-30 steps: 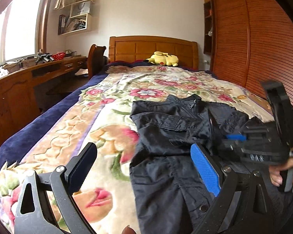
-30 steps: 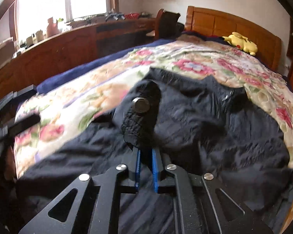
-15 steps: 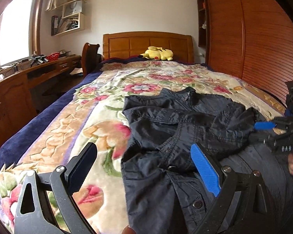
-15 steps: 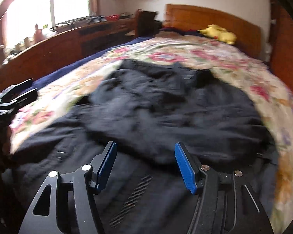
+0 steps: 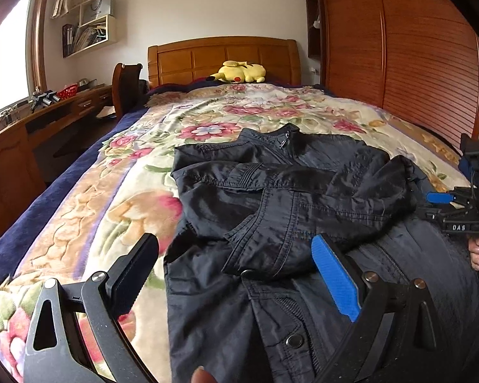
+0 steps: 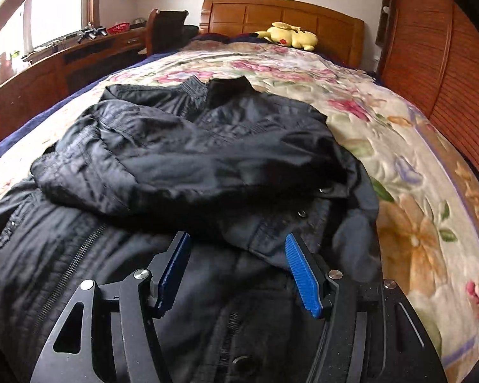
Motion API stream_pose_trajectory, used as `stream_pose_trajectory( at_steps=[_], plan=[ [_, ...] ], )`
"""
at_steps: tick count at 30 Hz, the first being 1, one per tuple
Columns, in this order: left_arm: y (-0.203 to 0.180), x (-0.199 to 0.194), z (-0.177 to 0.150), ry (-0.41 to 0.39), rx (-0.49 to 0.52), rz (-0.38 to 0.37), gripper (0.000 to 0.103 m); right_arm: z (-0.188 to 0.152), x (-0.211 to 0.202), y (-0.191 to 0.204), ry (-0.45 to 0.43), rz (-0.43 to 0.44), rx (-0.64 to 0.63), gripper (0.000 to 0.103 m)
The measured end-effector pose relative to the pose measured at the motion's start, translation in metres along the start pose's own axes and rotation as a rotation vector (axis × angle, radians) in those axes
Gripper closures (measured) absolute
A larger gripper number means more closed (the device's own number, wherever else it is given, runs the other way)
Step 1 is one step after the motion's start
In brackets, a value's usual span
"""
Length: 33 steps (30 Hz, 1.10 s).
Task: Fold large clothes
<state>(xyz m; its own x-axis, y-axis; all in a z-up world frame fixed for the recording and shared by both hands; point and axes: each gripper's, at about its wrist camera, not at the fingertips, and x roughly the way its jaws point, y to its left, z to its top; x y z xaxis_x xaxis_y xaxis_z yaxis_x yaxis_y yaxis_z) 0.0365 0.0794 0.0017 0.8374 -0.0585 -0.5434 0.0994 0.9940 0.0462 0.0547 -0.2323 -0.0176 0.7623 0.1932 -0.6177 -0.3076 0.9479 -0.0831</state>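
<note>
On the bed (image 5: 89, 191), spread with a floral blanket, a black jacket (image 5: 271, 198) is laid collar toward the headboard, both sleeves folded across its chest. Over its lower half the left tool (image 5: 233, 274) is held with jaws wide apart, nothing gripped. The right tool (image 6: 238, 268) is likewise held agape and empty.

Jacket (image 5: 303, 198): thin dark cloth, slight sheen, creased, metal snaps. Bedspread (image 5: 118, 191): soft quilted floral fabric. Headboard (image 5: 223, 59), wardrobe doors (image 5: 415, 63): glossy varnished wood. Claw pads (image 6: 300, 274): ribbed blue plastic.
</note>
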Motion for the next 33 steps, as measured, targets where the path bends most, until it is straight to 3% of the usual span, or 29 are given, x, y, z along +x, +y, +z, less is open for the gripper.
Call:
stream_pose_trajectory(
  at_steps=[9, 19, 30, 33],
  plan=[
    [-0.018, 0.032, 0.017, 0.078, 0.023, -0.029, 0.006, -0.009, 0.024, -0.021, 0.033, 0.089, 0.076, 0.039],
    [-0.040, 0.093, 0.049, 0.163, 0.063, -0.033, 0.006, -0.011, 0.026, -0.032, 0.033, 0.114, 0.099, 0.039],
    [-0.043, 0.153, 0.060, 0.289, 0.012, -0.074, 0.020, -0.012, 0.025, -0.032, 0.029, 0.124, 0.111, 0.039],
    [-0.045, 0.160, 0.055, 0.323, 0.011, -0.086, 0.028, -0.012, 0.025, -0.031, 0.030, 0.123, 0.111, 0.039]
  ],
)
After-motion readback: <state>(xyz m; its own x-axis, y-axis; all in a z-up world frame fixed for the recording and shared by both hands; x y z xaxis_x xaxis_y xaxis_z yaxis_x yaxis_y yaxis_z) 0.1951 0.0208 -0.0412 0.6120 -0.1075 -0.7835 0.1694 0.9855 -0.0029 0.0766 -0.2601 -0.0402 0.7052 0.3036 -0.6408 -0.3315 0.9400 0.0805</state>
